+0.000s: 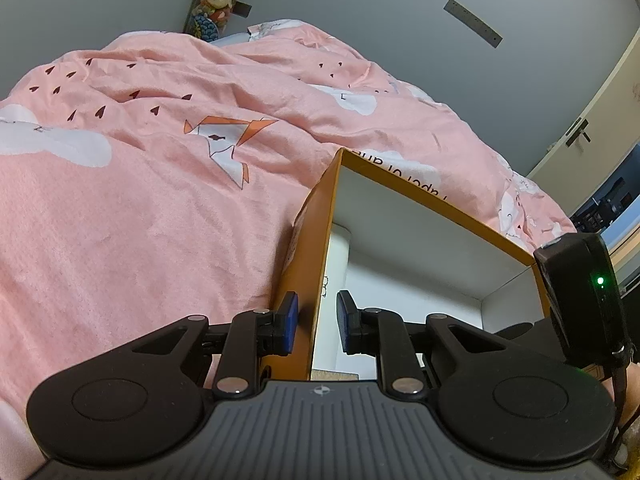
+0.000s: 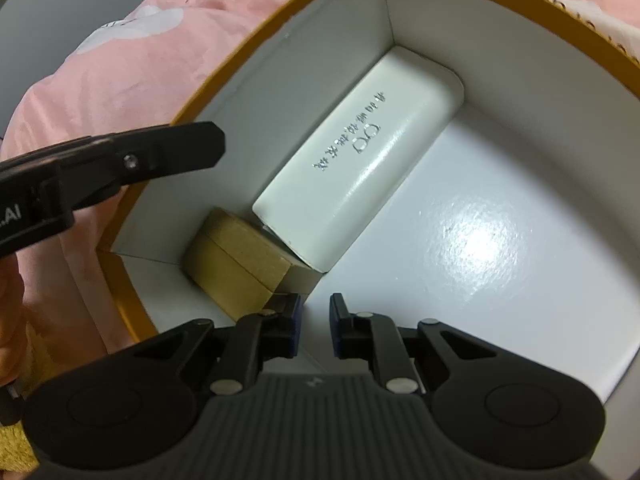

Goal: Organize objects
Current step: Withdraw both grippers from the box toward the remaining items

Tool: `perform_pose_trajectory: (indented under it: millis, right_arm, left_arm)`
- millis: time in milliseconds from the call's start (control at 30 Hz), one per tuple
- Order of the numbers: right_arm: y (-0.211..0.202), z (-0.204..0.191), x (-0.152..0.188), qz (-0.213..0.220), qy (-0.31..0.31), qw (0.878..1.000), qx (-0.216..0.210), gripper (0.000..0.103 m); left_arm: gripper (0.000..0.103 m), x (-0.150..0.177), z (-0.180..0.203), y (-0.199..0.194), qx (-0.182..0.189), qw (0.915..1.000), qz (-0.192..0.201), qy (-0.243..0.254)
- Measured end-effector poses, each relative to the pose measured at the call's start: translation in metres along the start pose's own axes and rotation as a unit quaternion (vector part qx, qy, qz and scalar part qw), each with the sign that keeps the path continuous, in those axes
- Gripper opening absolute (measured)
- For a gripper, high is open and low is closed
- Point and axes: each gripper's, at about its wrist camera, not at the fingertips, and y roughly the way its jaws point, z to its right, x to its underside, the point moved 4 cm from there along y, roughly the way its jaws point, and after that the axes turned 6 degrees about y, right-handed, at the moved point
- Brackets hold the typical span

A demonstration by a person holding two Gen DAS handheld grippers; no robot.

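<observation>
Orange box (image 1: 320,216) sits on pink bedspread (image 1: 140,200), grey wall (image 1: 360,0) behind

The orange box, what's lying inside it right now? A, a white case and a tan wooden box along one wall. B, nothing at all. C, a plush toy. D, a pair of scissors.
A: the right wrist view looks down into the orange box, where a white case with printed writing lies along the inner wall, and a tan wooden box sits at its near end.
</observation>
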Motion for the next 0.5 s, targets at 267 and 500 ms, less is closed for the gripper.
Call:
perform_pose_trajectory:
  millis: [267, 500]
  right_arm:
    - [-0.06, -0.011, 0.026, 0.141, -0.019, 0.989, 0.046, 0.024]
    - [-0.11, -0.032, 0.074, 0.273, -0.005, 0.96, 0.056, 0.039]
  left_arm:
    - [0.022, -0.01, 0.024, -0.04, -0.016, 0.9957, 0.08, 0.043]
    - [0.022, -0.003, 0.062, -0.078, 0.031, 0.989, 0.106, 0.098]
